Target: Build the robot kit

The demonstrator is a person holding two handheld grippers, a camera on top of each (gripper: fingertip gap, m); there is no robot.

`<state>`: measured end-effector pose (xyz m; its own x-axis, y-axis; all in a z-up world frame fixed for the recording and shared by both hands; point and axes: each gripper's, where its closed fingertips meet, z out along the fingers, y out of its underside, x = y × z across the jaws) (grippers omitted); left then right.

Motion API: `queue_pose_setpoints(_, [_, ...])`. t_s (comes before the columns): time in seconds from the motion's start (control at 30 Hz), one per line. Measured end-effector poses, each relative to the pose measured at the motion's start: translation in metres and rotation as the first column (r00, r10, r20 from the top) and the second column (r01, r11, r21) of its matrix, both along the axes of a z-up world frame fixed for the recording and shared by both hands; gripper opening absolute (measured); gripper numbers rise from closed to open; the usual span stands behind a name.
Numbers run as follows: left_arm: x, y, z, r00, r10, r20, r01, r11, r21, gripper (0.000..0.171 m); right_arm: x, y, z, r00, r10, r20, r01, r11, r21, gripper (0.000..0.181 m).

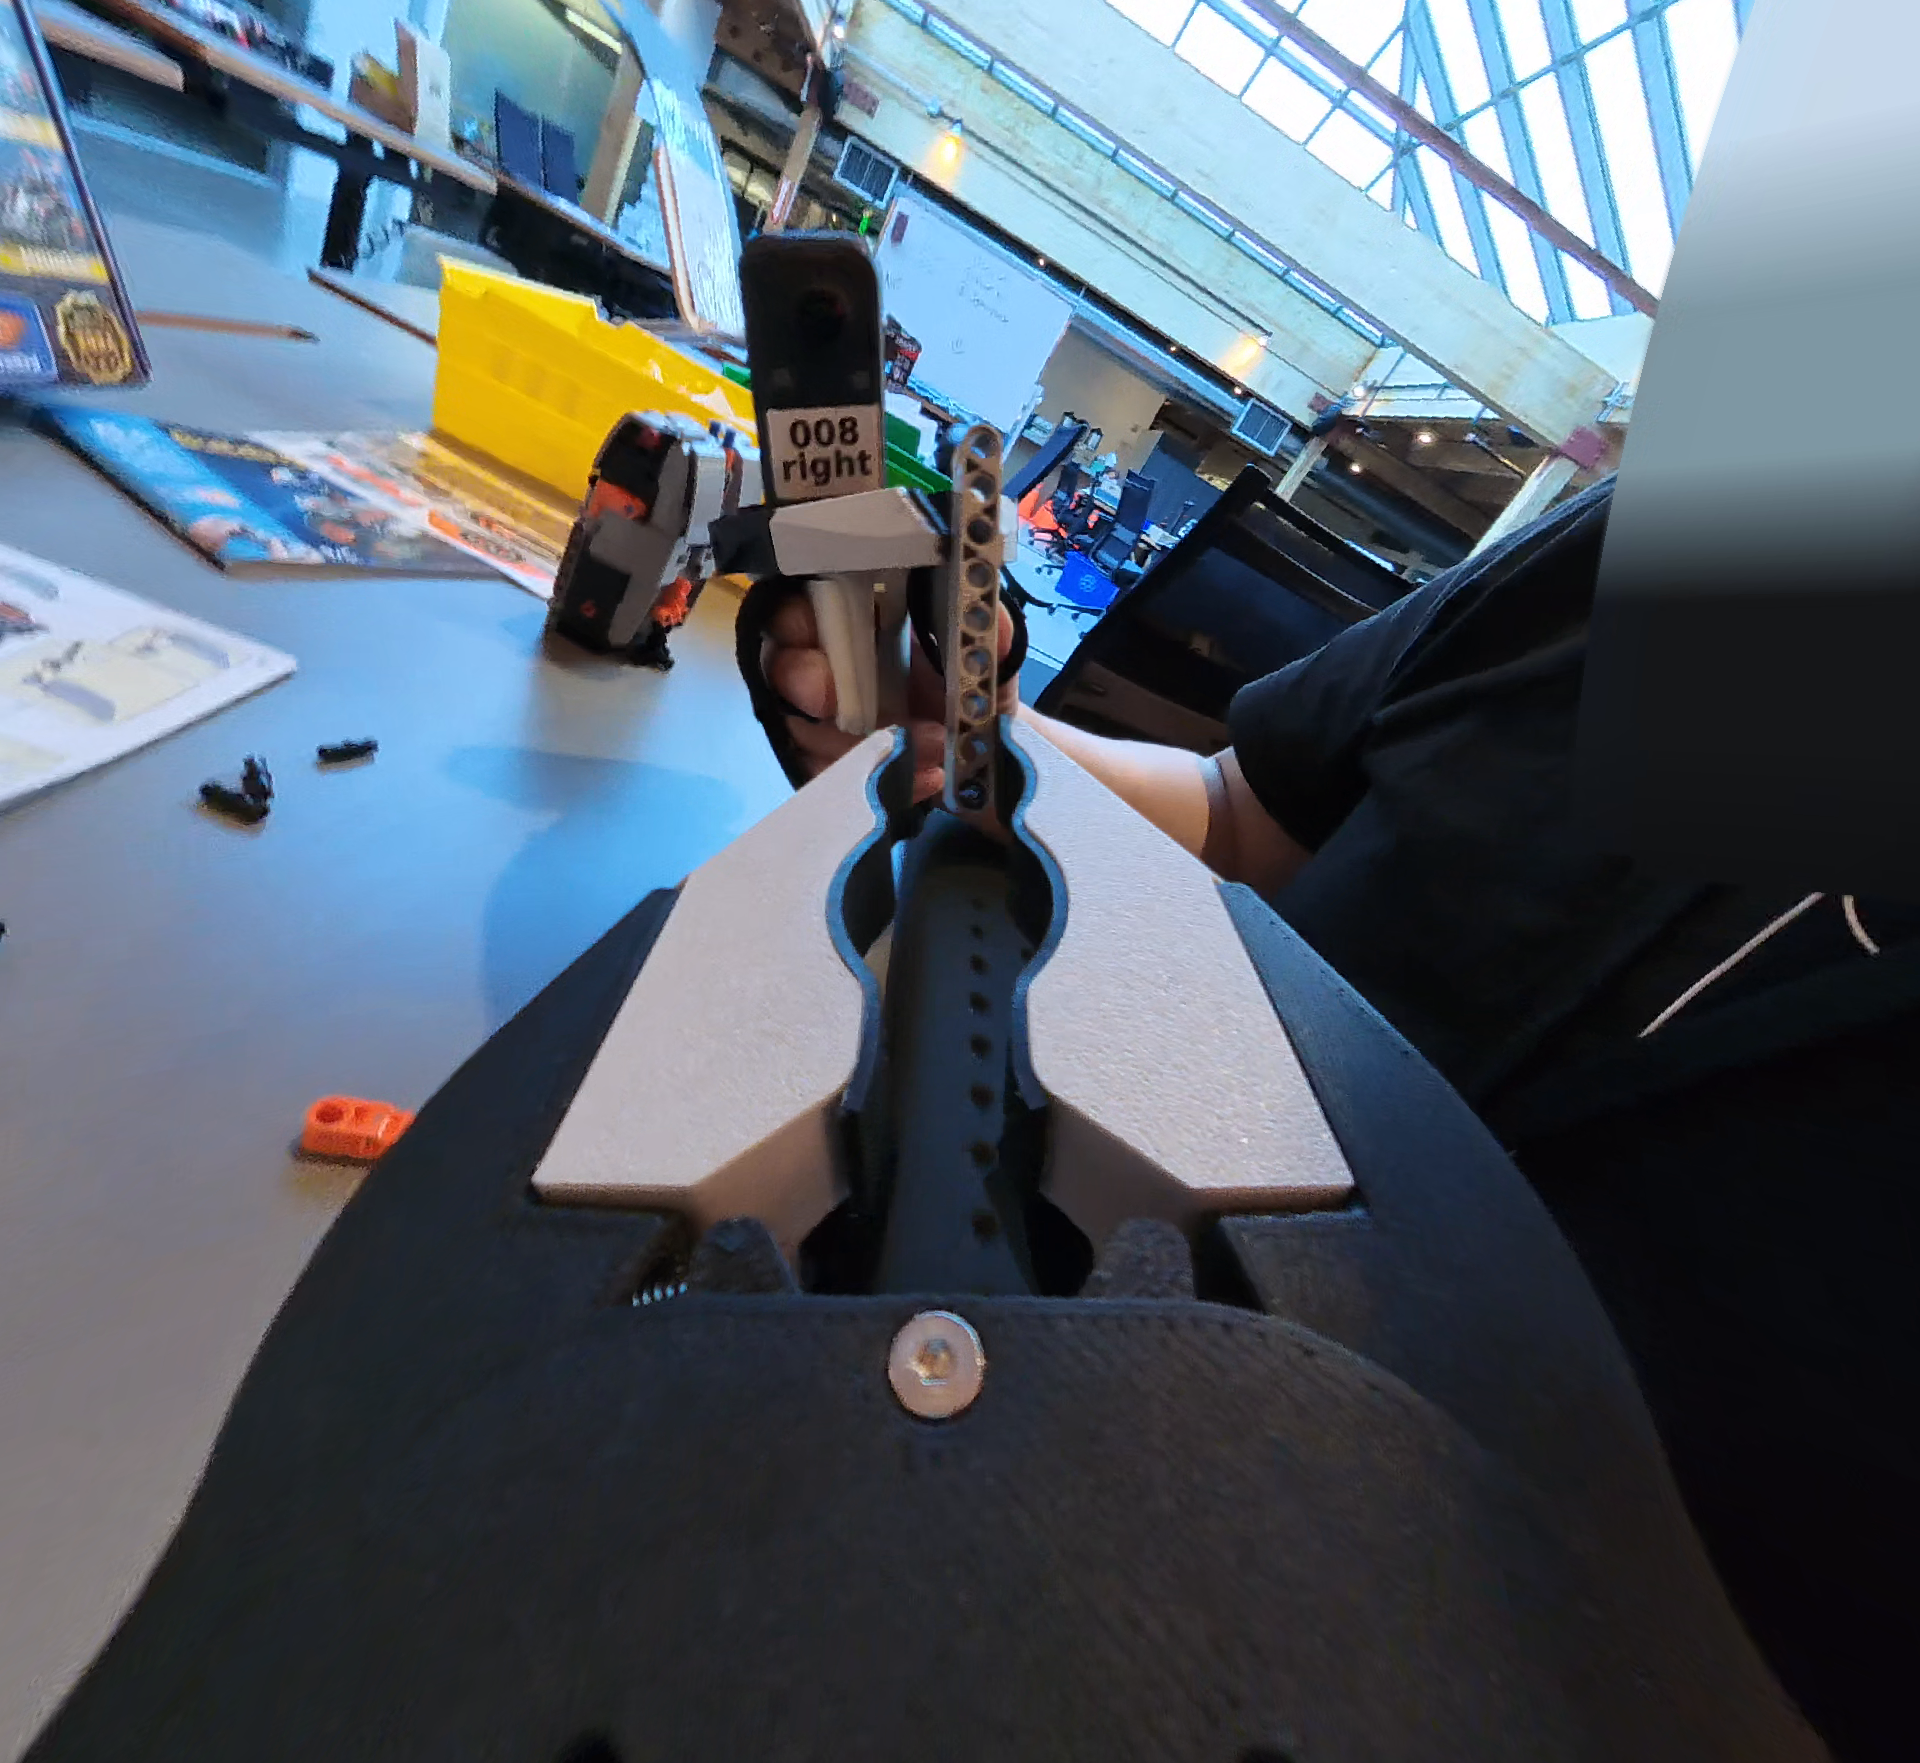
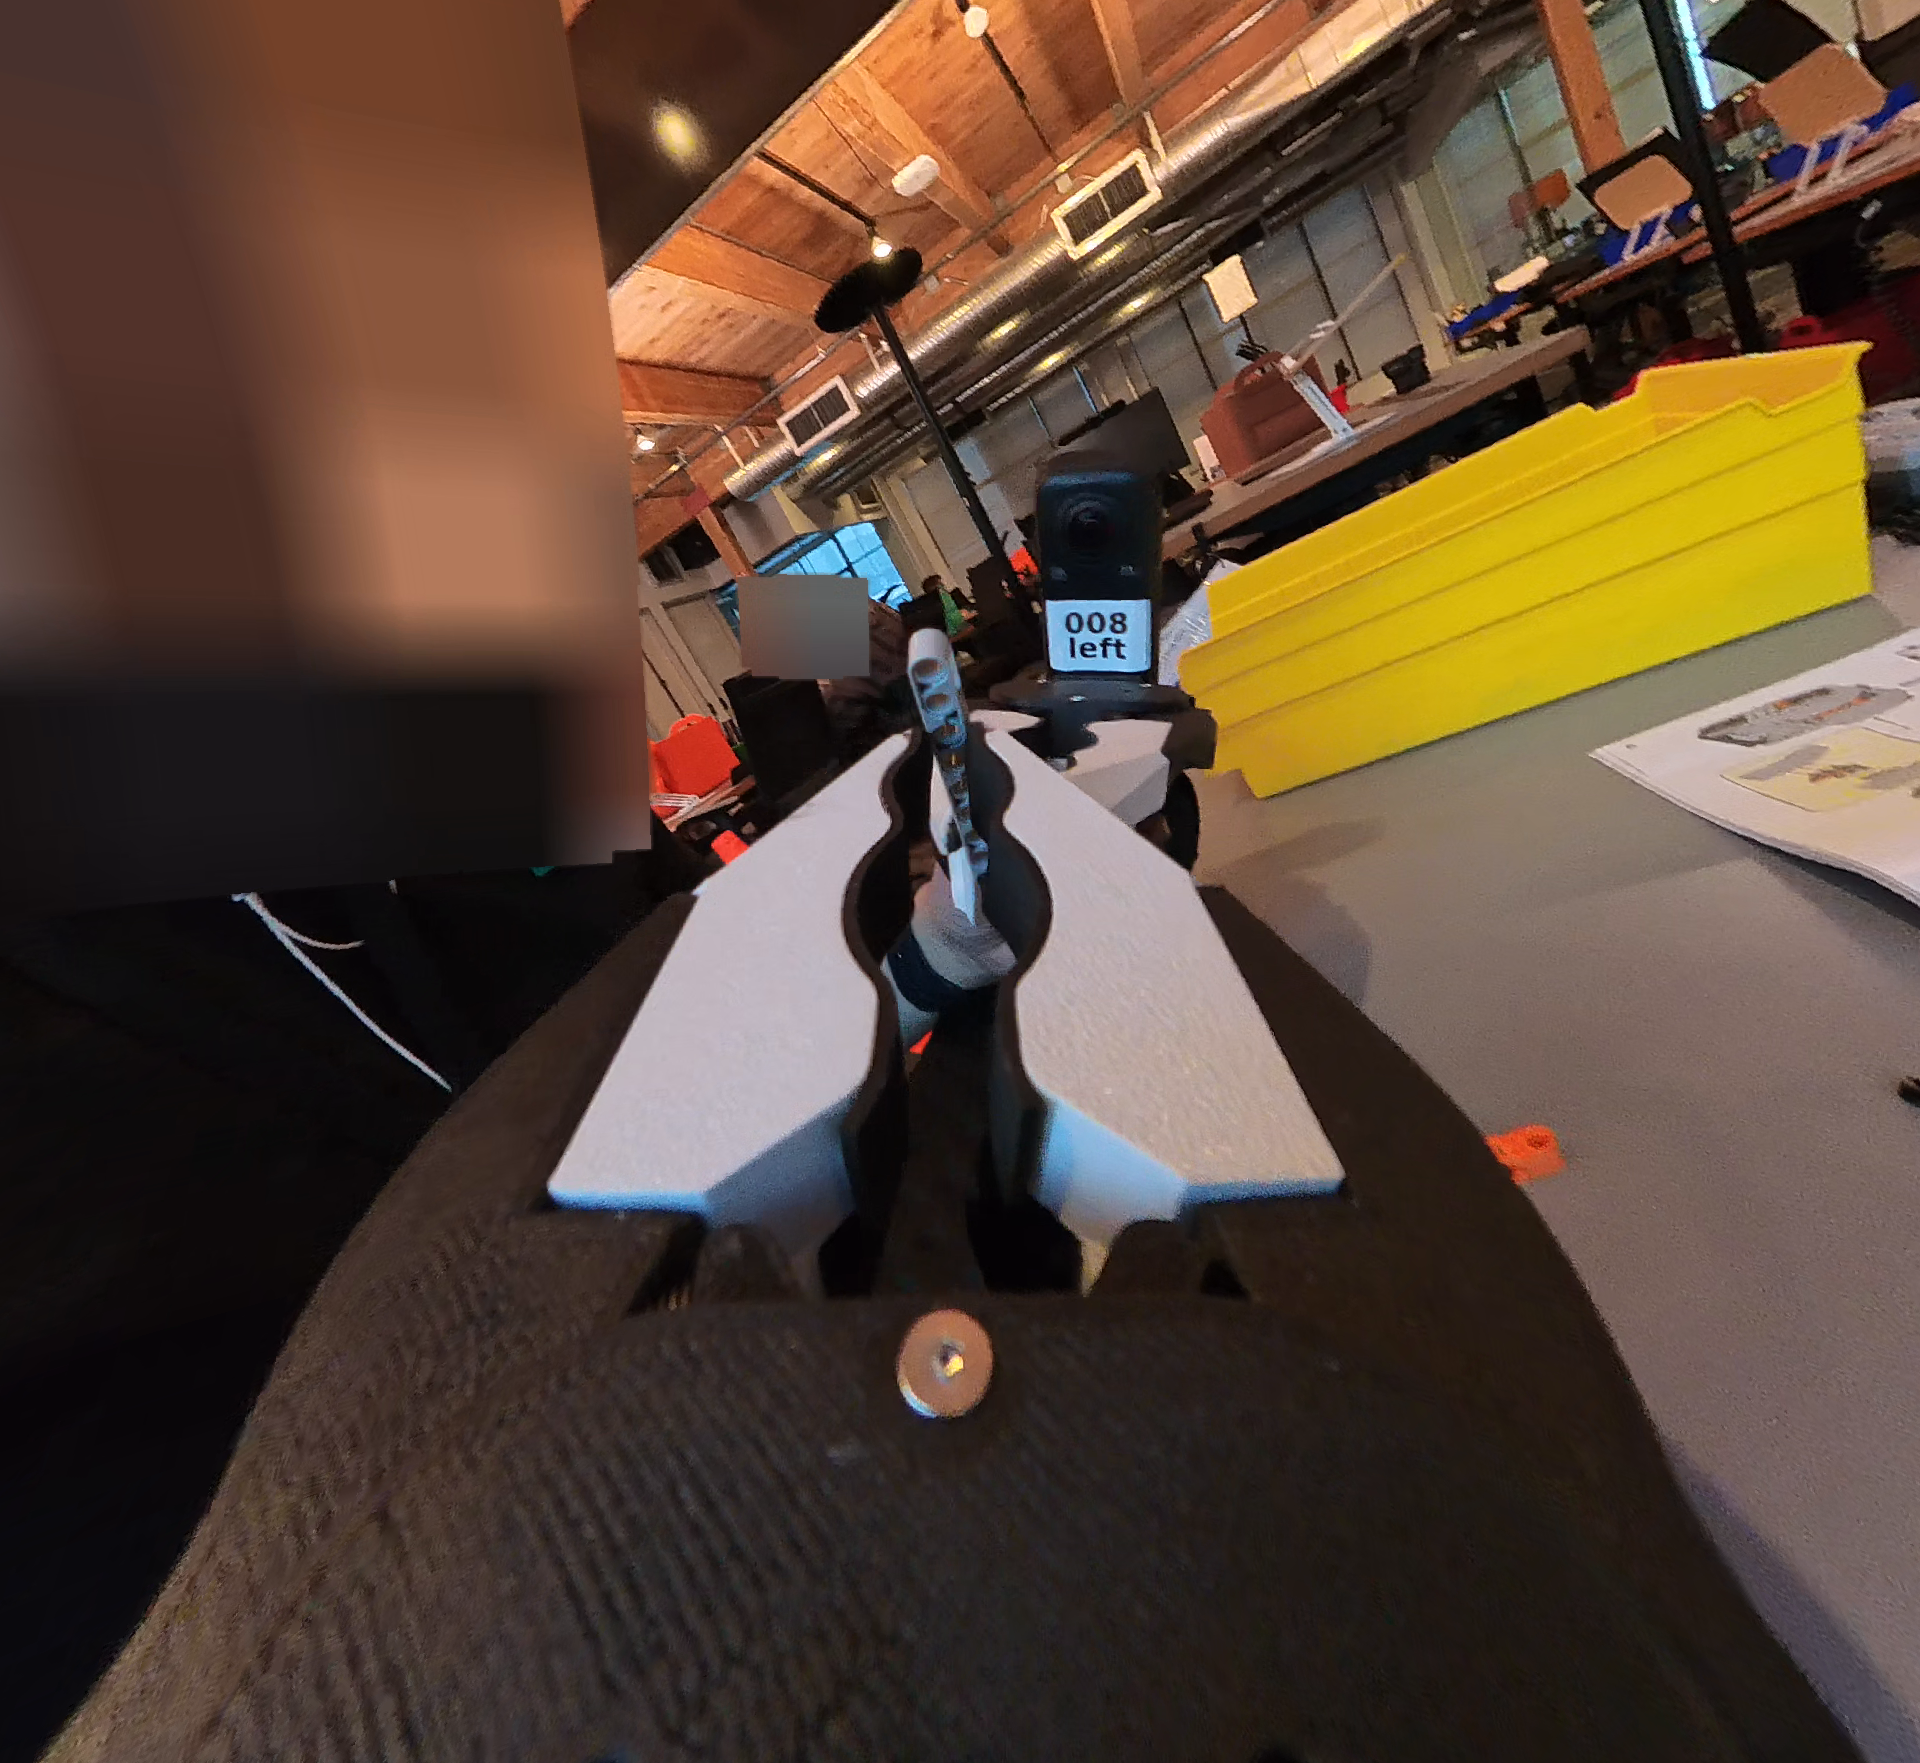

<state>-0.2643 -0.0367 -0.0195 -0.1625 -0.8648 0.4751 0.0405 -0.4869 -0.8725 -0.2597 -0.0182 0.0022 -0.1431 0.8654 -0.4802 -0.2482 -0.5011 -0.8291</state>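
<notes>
A grey perforated beam (image 1: 977,633) stands upright above the grey table (image 1: 364,934). My left gripper (image 1: 961,763) is shut on its lower end. My right gripper (image 1: 940,529), held in a person's hand (image 1: 821,664), meets the beam higher up from the left. In the right wrist view my right gripper (image 2: 951,768) is shut on the same beam (image 2: 940,726), with a white piece and a dark pin (image 2: 935,960) low between its fingers. My left gripper (image 2: 1096,757) shows just beyond it.
A partly built grey, black and orange model (image 1: 634,550) stands on the table before a yellow bin (image 1: 551,373). Instruction sheets (image 1: 104,664), a booklet (image 1: 291,498), small black pieces (image 1: 244,783) and an orange piece (image 1: 353,1126) lie at the left. The person's arm (image 1: 1195,809) is at the right.
</notes>
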Motion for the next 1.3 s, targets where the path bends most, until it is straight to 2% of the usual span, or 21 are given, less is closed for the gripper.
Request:
queue_pose_setpoints(0.13, [0.001, 0.009, -0.012, 0.999, 0.021, -0.043, -0.023, 0.999, -0.050, 0.010, -0.001, 0.009, -0.010, 0.997, -0.046, 0.059, 0.047, 0.999, -0.019, 0.004])
queue_pose_setpoints(0.4, [0.005, 0.011, -0.022, 0.998, -0.039, -0.055, 0.031, 0.989, -0.142, 0.003, -0.002, 0.017, -0.021, 0.982, -0.113, 0.151, 0.118, 0.993, -0.020, 0.003])
queue_pose_setpoints(0.77, [0.005, 0.012, -0.028, 0.994, -0.094, -0.053, 0.080, 0.974, -0.214, 0.003, -0.003, 0.024, -0.028, 0.980, -0.117, 0.162, 0.136, 0.984, -0.112, 0.000])
queue_pose_setpoints(0.87, [0.002, 0.018, -0.025, 0.996, -0.084, -0.018, 0.077, 0.963, -0.260, 0.003, 0.001, 0.033, -0.030, 0.976, -0.153, 0.157, 0.178, 0.971, -0.158, 0.023])
queue_pose_setpoints(0.97, [0.002, 0.019, -0.028, 0.996, -0.087, -0.024, 0.077, 0.958, -0.276, 0.003, 0.002, 0.038, -0.034, 0.977, -0.149, 0.154, 0.180, 0.958, -0.221, 0.033])
queue_pose_setpoints(1.03, [0.006, 0.017, -0.032, 0.993, -0.100, -0.055, 0.081, 0.958, -0.276, 0.003, -0.001, 0.034, -0.034, 0.982, -0.115, 0.147, 0.149, 0.957, -0.248, 0.030])
queue_pose_setpoints(1.1, [0.009, 0.016, -0.036, 0.991, -0.105, -0.080, 0.079, 0.958, -0.275, 0.003, -0.003, 0.033, -0.039, 0.978, -0.106, 0.181, 0.149, 0.959, -0.241, 0.017])
queue_pose_setpoints(1.13, [0.010, 0.017, -0.038, 0.991, -0.099, -0.091, 0.071, 0.958, -0.277, 0.003, -0.004, 0.029, -0.038, 0.980, -0.089, 0.176, 0.129, 0.964, -0.231, 0.005])
queue_pose_setpoints(1.23, [0.010, 0.020, -0.037, 0.993, -0.096, -0.075, 0.069, 0.952, -0.298, 0.005, -0.001, 0.033, -0.040, 0.971, -0.121, 0.208, 0.167, 0.962, -0.218, 0.004])
queue_pose_setpoints(1.3, [0.009, 0.019, -0.035, 0.992, -0.115, -0.044, 0.094, 0.941, -0.326, 0.013, 0.001, 0.035, -0.039, 0.972, -0.123, 0.199, 0.171, 0.954, -0.245, 0.004])
